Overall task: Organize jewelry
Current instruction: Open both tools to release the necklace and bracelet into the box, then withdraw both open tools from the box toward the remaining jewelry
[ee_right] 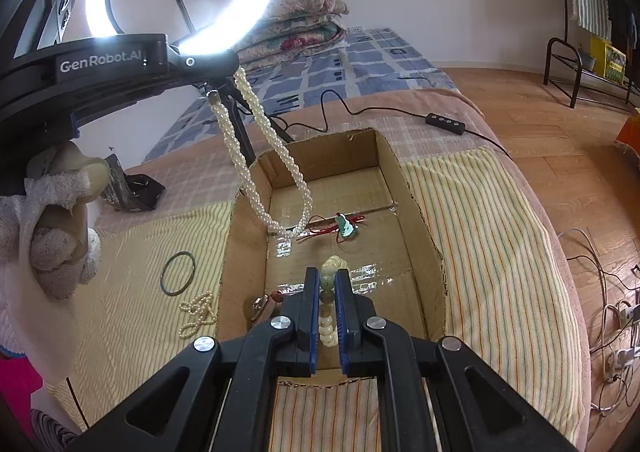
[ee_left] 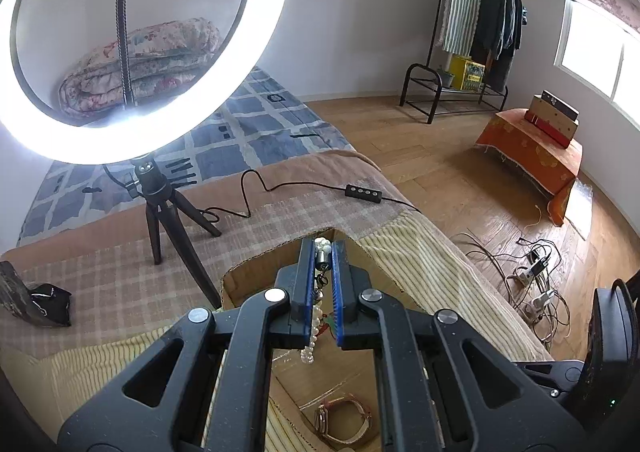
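Note:
My left gripper (ee_left: 323,250) is shut on a long pearl necklace (ee_left: 312,336), pinched near its metal clasp. In the right wrist view the necklace (ee_right: 256,171) hangs in a loop from the left gripper (ee_right: 235,67), and its low end reaches the floor of the open cardboard box (ee_right: 400,179). My right gripper (ee_right: 328,282) is shut on a bracelet of cream and green beads (ee_right: 329,272), held over the near part of the box. A red-cord pendant (ee_right: 345,227) and a pink-strapped watch (ee_right: 264,306) lie inside the box. A dark bangle (ee_right: 178,274) and a small pearl strand (ee_right: 198,312) lie on the striped cloth to its left.
A lit ring light on a tripod (ee_left: 160,207) stands behind the box, and its cable and controller (ee_left: 363,193) run across the bed. A black pouch (ee_left: 48,304) lies at the left. A gloved hand (ee_right: 60,232) holds the left gripper. Power strips and cords (ee_left: 536,284) litter the floor at right.

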